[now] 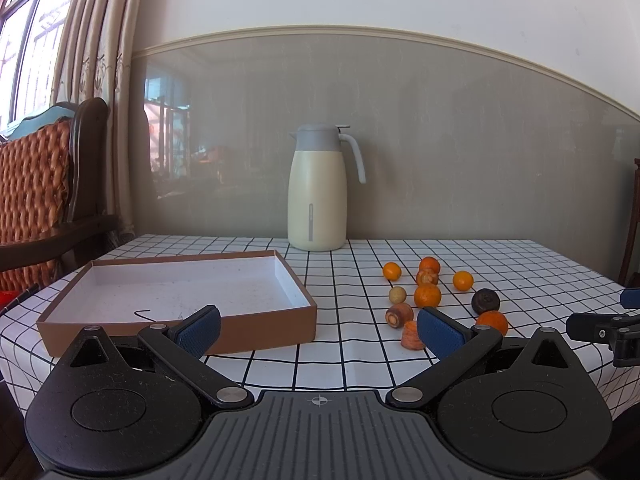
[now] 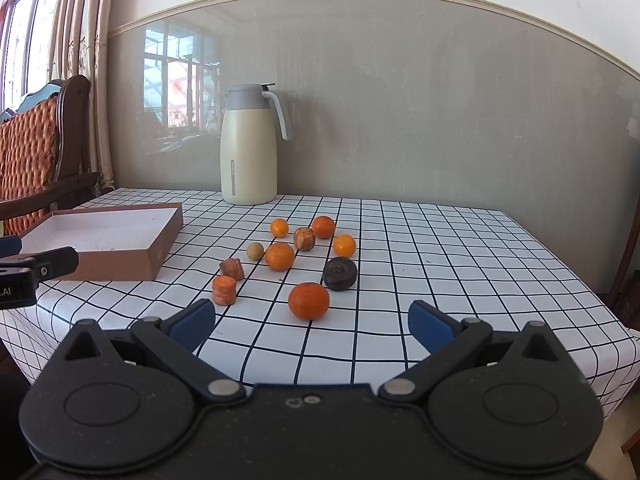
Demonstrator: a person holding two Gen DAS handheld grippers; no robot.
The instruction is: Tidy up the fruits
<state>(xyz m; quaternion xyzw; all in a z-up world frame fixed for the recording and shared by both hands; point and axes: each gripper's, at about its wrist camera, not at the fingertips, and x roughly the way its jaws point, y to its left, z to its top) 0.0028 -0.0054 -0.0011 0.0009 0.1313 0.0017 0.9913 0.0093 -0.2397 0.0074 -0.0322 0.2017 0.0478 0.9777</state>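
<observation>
Left gripper jaws spread wide, nothing between; right gripper likewise wide apart, empty. Fruits loose on checked tabletop, right of cardboard box, none inside. Nearest orange just ahead of right gripper; dark fruit behind it. In left view, blue pad partly hides orange cut piece. Box's left end cut off in right view. Thermos jug against wall. Small fruits' kinds hard to make out.

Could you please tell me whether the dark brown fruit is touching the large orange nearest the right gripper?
Apart. The right wrist view shows white tablecloth between the dark brown fruit and the large orange, which sits nearer the camera.
</observation>
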